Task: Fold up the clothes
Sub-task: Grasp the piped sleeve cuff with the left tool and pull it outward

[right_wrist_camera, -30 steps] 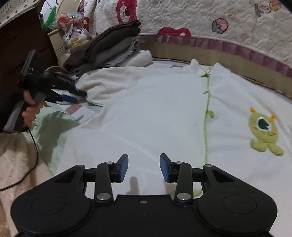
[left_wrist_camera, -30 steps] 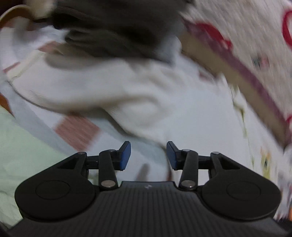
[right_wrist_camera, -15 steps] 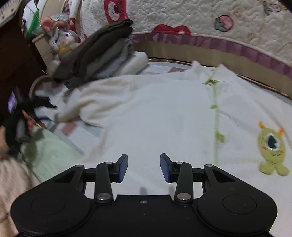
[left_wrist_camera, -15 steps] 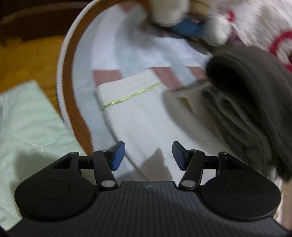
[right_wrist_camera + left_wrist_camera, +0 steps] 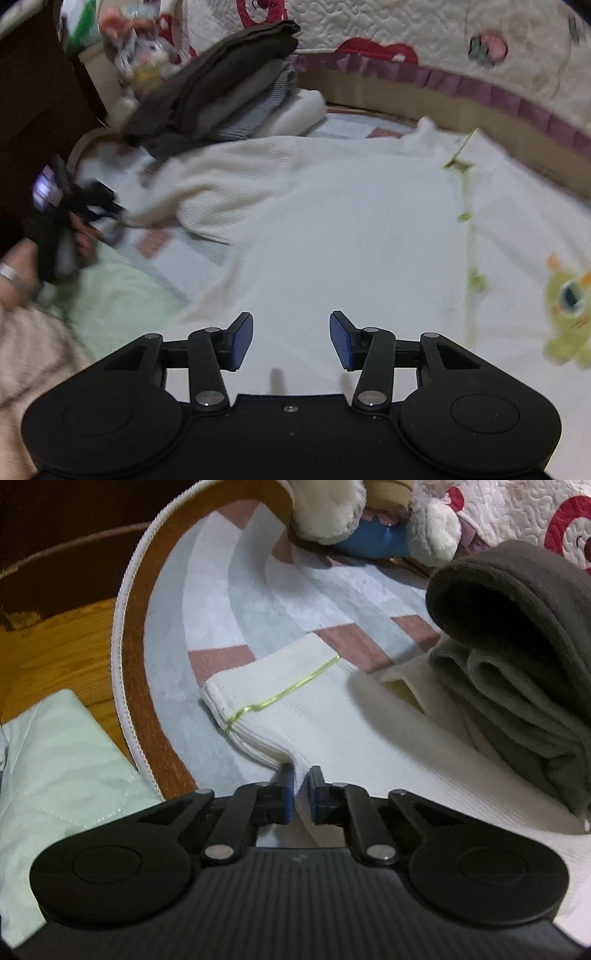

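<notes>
A white ribbed top (image 5: 351, 229) with a green monster patch (image 5: 565, 295) lies spread on the mat. Its sleeve cuff (image 5: 273, 701), trimmed with a lime line, lies flat near the mat's left edge. My left gripper (image 5: 302, 771) is shut on the near edge of that sleeve, with fabric pinched between the blue pads. In the right wrist view the same gripper (image 5: 92, 210) shows blurred at the sleeve's end, held by a hand. My right gripper (image 5: 291, 332) hovers over the top's lower body. Its jaws are opening and nothing is between them.
A stack of folded dark and grey clothes (image 5: 517, 657) sits right of the sleeve, also far left of the top (image 5: 221, 96). A plush toy (image 5: 332, 509) lies behind. The mat's brown rim (image 5: 129, 664), a pale green cloth (image 5: 55, 768) and wooden floor are at left.
My left gripper swung over to the sleeve cuff, lowered onto it and closed on the fabric. My right gripper's jaws widened a little while it drifted over the top.
</notes>
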Motion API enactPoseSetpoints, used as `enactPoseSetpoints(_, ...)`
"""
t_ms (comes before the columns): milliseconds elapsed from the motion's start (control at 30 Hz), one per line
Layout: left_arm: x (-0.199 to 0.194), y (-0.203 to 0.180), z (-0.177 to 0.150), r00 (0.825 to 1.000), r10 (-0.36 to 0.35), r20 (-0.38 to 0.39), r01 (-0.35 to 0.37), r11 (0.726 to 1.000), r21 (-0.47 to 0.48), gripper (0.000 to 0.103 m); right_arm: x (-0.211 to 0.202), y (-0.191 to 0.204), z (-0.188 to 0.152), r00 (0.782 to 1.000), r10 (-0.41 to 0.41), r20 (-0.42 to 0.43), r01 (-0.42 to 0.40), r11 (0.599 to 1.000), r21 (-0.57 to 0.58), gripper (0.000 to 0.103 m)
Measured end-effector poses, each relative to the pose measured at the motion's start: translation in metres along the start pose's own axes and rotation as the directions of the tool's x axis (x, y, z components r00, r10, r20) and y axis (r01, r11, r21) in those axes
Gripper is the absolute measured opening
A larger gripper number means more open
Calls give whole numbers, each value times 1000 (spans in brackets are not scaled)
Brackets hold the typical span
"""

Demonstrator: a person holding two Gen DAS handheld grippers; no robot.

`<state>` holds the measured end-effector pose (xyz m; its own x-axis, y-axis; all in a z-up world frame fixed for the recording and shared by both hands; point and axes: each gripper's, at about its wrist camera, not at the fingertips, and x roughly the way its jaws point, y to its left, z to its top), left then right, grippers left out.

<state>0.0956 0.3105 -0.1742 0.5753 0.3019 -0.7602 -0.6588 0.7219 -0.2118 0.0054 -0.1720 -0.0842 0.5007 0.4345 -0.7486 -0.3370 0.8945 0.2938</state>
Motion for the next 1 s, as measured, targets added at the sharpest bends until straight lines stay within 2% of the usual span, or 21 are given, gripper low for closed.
enactPoseSetpoints(67, -1, -6, -2, 1000, 20, 14, -20, 999, 44, 4, -6, 6, -2, 997, 70, 13, -70, 998, -1, 51)
enactPoseSetpoints(100, -2, -8, -3, 999, 26, 19, -27, 998, 62, 3, -8, 11, -3, 997, 73, 19, -73, 997, -30, 51)
enactPoseSetpoints(167, -9, -13, -5, 1000, 15, 18, -17, 995, 101, 2, -11, 18, -6, 999, 43, 19, -41, 995, -90, 52)
enactPoseSetpoints(233, -17, -19, -8, 1000, 0, 15, -2, 989, 145, 2, -10, 15, -8, 1000, 21, 3, -20, 996, -83, 52)
enactPoseSetpoints(367, -51, -21, -8, 995, -80, 62, 70, 986, 150, 2, -7, -1, -14, 999, 20, -28, -19, 1000, 20, 52)
enactPoseSetpoints(533, -85, -40, -14, 978, -163, 129, 134, 968, 210, 2, -5, -8, -19, 999, -17, -43, 18, 1000, 26, 52)
enactPoseSetpoints(633, -108, -52, -24, 961, -236, 147, 197, 952, 236, 2, -2, -8, -20, 998, -18, -53, 20, 999, 31, 52)
enactPoseSetpoints(833, -157, -78, -57, 911, -376, 170, 304, 890, 340, 2, -2, -11, -21, 997, -42, -57, 45, 997, 57, 52)
enactPoseSetpoints(1000, -183, -115, -95, 859, -501, 103, 403, 787, 468, 2, -5, -15, -26, 997, -53, -61, 58, 996, 73, 52)
